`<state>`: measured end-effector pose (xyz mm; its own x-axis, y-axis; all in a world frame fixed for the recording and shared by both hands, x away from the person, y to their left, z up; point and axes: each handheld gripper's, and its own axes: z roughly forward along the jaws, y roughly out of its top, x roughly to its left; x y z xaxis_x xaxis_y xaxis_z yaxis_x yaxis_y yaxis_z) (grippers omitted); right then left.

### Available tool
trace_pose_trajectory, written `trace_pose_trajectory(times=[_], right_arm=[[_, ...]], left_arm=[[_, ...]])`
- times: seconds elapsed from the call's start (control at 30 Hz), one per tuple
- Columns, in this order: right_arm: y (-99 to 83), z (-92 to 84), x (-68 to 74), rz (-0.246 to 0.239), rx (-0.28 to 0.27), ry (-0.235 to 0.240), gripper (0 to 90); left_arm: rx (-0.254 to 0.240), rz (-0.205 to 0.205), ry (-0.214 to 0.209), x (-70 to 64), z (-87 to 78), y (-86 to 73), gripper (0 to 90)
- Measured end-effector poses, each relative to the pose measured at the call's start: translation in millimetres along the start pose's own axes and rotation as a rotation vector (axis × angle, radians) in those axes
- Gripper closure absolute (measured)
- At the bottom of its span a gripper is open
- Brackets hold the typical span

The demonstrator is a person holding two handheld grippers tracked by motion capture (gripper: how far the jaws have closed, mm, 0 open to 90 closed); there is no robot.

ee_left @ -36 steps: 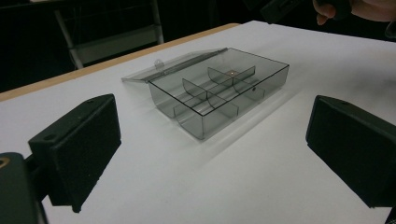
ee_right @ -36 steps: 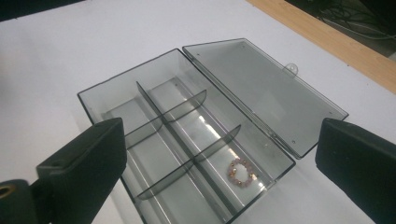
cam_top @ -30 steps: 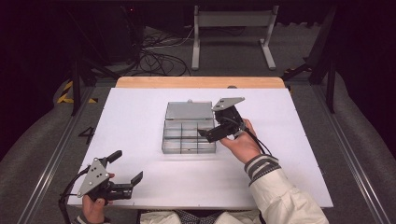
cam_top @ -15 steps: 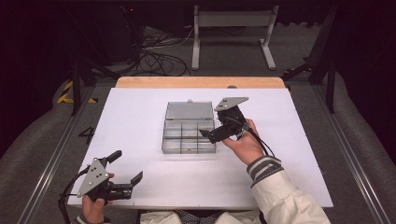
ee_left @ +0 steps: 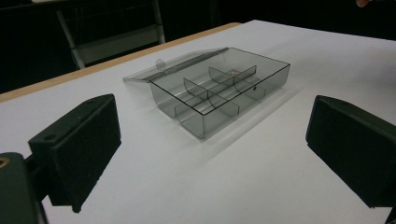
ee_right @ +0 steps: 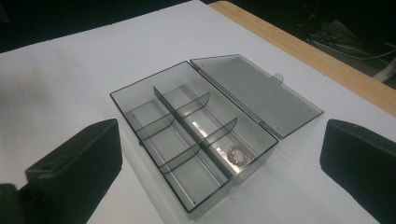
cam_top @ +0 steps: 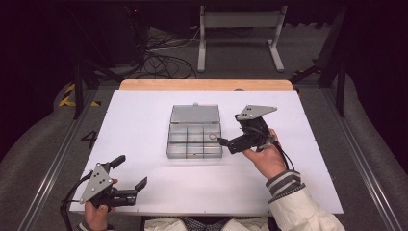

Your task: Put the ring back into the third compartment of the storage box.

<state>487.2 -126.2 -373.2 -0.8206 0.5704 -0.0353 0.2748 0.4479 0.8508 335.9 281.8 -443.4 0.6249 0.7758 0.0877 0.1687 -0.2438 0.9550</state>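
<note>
On the white table [cam_top: 144, 120]:
Box: clear compartment box [cam_top: 194, 140] mid-table, lid [cam_top: 195, 114] flat behind.
Bracelet: small bead bracelet [ee_right: 236, 154] in a corner compartment by the hinge.
Right gripper [cam_top: 226, 142]: just beside the box, jaws apart, empty.
Left gripper [cam_top: 130, 172]: near edge, jaws apart, empty.

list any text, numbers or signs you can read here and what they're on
"4": a dark numeral on the grey floor left of the table, at about in the high view.
No words: yellow and black hazard stripes on the floor farther back are a sign, not text.
Nothing readable on the clear compartment box, its open lid, the bead ring inside it, the left claw or the right claw.
</note>
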Motion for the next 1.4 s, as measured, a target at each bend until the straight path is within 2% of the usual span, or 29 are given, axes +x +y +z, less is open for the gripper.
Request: trace_pose_trajectory(times=[0.5,0.9,1.1,1.2,1.4], right_arm=[[-28.9,-29.0,-0.7,0.030,-0.015,-0.041,0.0],[-56.0,-51.7,-1.8,0.061,-0.028,-0.054,0.0],[-69.0,-58.6,-2.9,0.052,-0.027,-0.045,0.0],[-73.5,-61.4,-0.8,0.037,-0.020,-0.061,0.0],[-86.6,-65.2,-0.8,0.058,-0.007,-0.068,0.0]], left_arm=[[0.002,0.005,0.003,-0.5,0.2,0.1,3.6],[0.002,0.003,0.010,-0.4,0.1,-0.1,3.6],[0.010,0.011,0.008,-0.4,0.8,-0.1,3.6],[0.010,0.012,0.009,-0.6,1.0,-0.2,3.5],[0.009,0.011,0.009,-0.6,0.9,-0.3,3.5]])
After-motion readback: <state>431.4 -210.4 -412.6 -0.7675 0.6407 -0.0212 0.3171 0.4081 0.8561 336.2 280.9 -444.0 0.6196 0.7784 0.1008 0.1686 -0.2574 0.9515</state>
